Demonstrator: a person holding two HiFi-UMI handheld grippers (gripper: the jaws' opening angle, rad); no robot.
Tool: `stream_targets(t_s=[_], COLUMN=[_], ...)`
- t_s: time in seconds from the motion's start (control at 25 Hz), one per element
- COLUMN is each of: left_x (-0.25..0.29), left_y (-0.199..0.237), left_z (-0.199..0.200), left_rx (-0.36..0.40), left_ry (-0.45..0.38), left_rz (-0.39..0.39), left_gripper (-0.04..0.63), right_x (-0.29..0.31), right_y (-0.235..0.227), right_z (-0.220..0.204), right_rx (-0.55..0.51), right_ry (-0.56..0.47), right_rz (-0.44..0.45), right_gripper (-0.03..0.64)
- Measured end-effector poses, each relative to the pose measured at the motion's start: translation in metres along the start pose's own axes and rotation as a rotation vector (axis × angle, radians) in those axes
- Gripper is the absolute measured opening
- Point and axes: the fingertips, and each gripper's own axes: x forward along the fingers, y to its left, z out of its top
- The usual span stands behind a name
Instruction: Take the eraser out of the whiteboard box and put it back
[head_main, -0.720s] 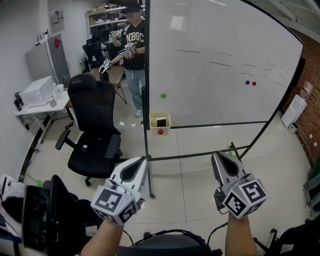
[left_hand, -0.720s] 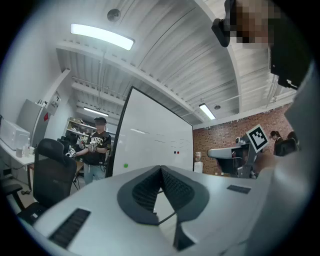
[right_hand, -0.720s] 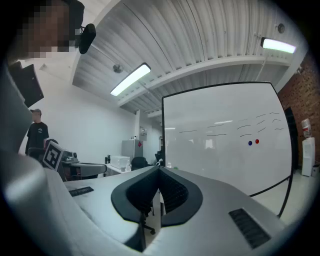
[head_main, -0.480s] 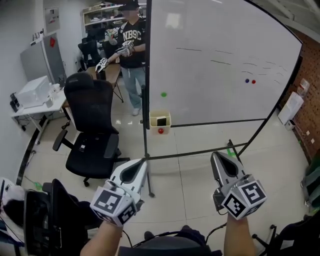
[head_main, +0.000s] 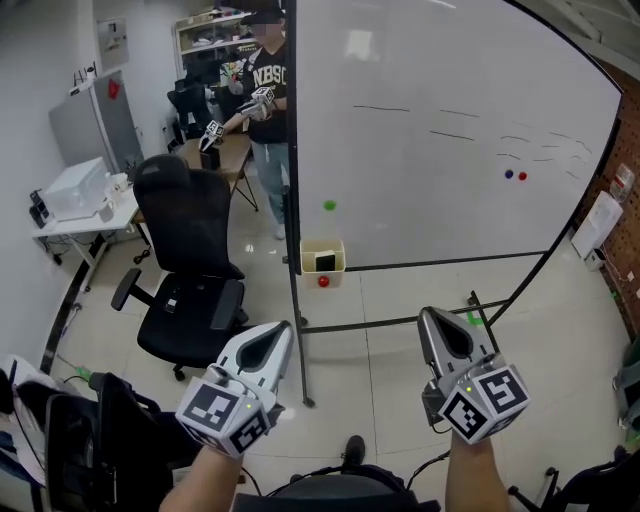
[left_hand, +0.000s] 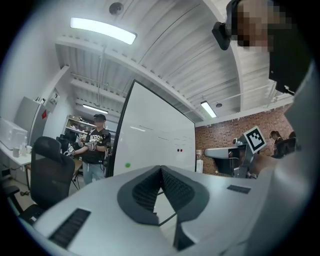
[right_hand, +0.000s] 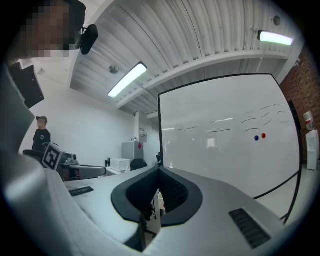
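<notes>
The box (head_main: 322, 257) sits slightly lower in view than before, still well off. Left gripper (head_main: 282, 330) and right gripper (head_main: 430, 320) are pressed together, empty. The approach looks barely begun.

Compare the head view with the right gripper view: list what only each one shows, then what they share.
Only the head view: the small green round magnet low on the board, and the marker cube on the right gripper.
Only the right gripper view: the ribbed white ceiling with its long strip lights, and that gripper's fingers shut together with nothing between them.
Both: the large white whiteboard, its blue round magnet beside a red round magnet, and the dark pen strokes.
</notes>
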Motion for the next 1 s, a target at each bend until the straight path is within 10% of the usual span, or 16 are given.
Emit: stream_targets(t_s=[1.0], left_x=[0.157], left_y=[0.044], left_z=[0.018], left_rx=[0.039], left_ry=[-0.009], left_rz=[0.119], left_gripper=[0.032], right_x=[0.124], right_y=[-0.117], right_z=[0.003], right_rx=[0.024], right_ry=[-0.023], right_rz=[0.183], right_gripper=[0.012])
